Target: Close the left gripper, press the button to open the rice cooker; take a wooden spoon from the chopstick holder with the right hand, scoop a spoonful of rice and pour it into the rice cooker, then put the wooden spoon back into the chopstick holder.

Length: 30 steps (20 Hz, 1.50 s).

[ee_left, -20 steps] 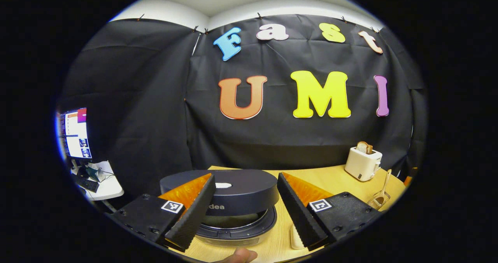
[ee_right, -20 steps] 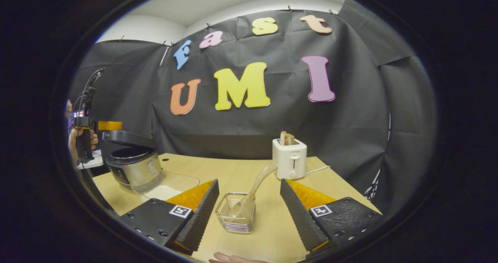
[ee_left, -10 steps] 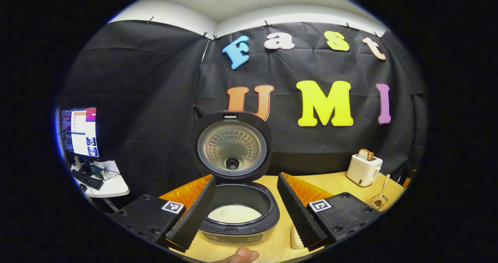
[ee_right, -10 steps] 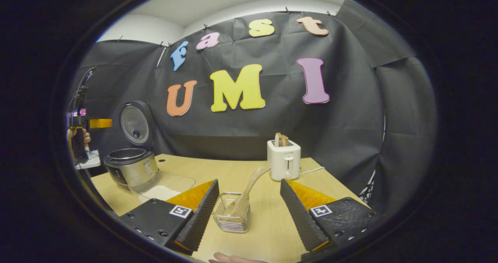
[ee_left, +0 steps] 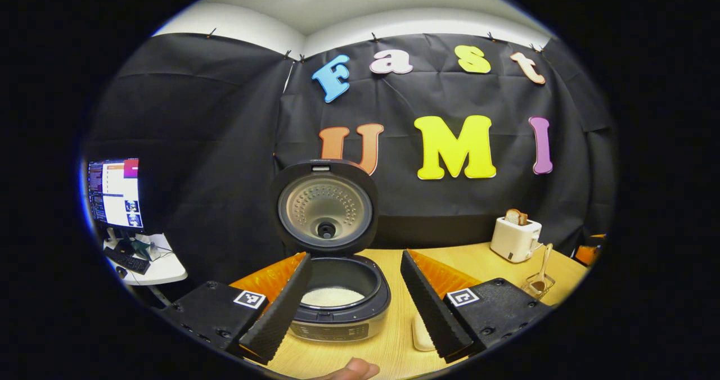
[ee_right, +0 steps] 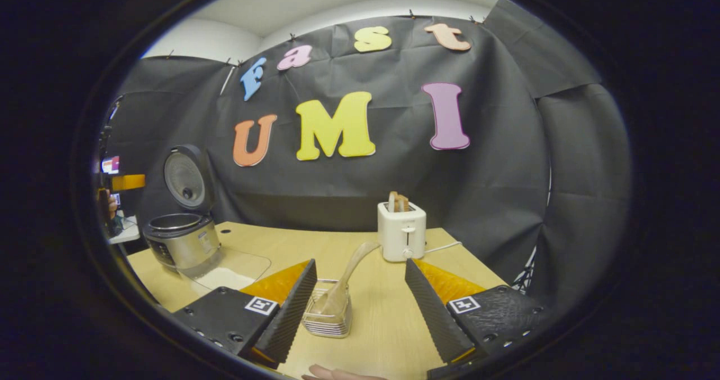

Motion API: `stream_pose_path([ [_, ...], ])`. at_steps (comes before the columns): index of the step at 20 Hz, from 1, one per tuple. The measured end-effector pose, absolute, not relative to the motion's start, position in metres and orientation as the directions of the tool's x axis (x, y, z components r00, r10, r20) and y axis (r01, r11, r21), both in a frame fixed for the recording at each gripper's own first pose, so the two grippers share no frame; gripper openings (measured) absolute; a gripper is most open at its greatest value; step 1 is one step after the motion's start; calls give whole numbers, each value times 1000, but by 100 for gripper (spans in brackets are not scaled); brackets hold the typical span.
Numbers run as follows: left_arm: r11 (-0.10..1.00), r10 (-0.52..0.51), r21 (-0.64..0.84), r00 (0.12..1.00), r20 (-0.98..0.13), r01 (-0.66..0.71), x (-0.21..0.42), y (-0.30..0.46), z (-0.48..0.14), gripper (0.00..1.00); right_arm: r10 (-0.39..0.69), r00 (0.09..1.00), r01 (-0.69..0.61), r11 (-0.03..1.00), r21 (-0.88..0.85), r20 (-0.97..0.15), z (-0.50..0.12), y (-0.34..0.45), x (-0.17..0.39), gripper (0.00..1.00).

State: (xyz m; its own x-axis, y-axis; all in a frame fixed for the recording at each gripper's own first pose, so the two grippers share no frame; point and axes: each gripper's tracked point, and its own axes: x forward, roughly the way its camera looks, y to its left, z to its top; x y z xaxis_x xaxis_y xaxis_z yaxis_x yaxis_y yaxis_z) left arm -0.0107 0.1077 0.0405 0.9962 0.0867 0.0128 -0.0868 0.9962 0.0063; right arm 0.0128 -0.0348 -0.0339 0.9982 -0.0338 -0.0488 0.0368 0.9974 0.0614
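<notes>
In the left gripper view, the left gripper [ee_left: 349, 307] is hovering with its jaws spread wide and gripping nothing. The rice cooker [ee_left: 337, 304] is sitting between and just beyond the two fingers, its lid [ee_left: 325, 206] standing upright above the jaws and white rice [ee_left: 329, 297] showing in the pot. So the button step is looking done (the lid is already up). Off beyond the right finger, well apart, a white toaster [ee_left: 514, 238] is standing on the wooden table [ee_left: 478, 262], with the wooden spoon [ee_left: 543, 267] leaning in its wire holder nearer the rim.

In the right gripper view, the right gripper [ee_right: 360, 312] is also wide open and empty. The wire chopstick holder [ee_right: 327, 315] is resting between the jaws, closer to the left finger, and the spoon's handle is slanting up toward the toaster beyond it. A clear tray of rice [ee_right: 228, 273] is lying beyond the left finger, just beside the open cooker (farther off to that side).

What is remaining, by my judgement: closing on the spoon handle, lifting it out, scooping from the tray, tipping into the pot, and returning the spoon.
</notes>
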Motion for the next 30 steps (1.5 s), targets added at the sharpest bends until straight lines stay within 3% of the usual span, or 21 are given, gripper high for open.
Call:
stream_pose_path([
  [2,993,105,46,994,6,-105,-16,103,31,100,-38,997,43,996,83,-61,-37,-41,20,94],
  [6,991,95,93,995,13,-96,-25,83,20,100,-16,993,29,994,105,-120,-49,-46,54,92],
  [9,994,78,82,997,11,-79,-26,71,12,95,13,982,12,992,129,-187,-61,-42,83,95],
  [11,995,67,72,998,3,-67,-27,66,8,99,52,972,-12,985,171,-231,-71,-36,100,92],
  [12,996,67,66,998,-1,-67,-27,65,5,95,66,966,-18,982,190,-252,-77,-33,110,92],
  [13,996,65,60,998,-5,-64,-27,64,3,95,74,959,-17,979,203,-273,-81,-31,120,96],
  [16,997,57,45,998,-19,-56,-25,63,-3,99,92,944,-22,976,218,-317,-91,-26,143,96],
  [17,998,56,41,998,-23,-55,-24,64,-4,99,101,941,-28,974,223,-323,-90,-24,149,88],
  [18,998,54,37,998,-28,-53,-22,64,-7,99,100,939,-25,974,225,-329,-92,-23,157,94],
  [22,997,66,33,997,-37,-64,-22,71,-11,99,128,921,-43,972,231,-367,-99,-14,179,94],
  [24,997,72,27,996,-43,-71,-23,74,-12,99,148,911,-44,963,266,-386,-100,-13,187,83],
  [25,997,72,23,996,-46,-71,-23,74,-14,99,159,907,-45,958,284,-391,-100,-12,188,69],
  [28,997,76,17,996,-49,-75,-23,78,-15,99,149,905,-36,960,278,-398,-101,-13,190,51],
  [29,997,77,15,996,-50,-77,-23,78,-15,99,159,905,-45,958,282,-396,-100,-10,188,39],
  [30,997,77,14,996,-52,-77,-23,78,-16,99,152,905,-42,961,273,-396,-99,-11,186,33],
])
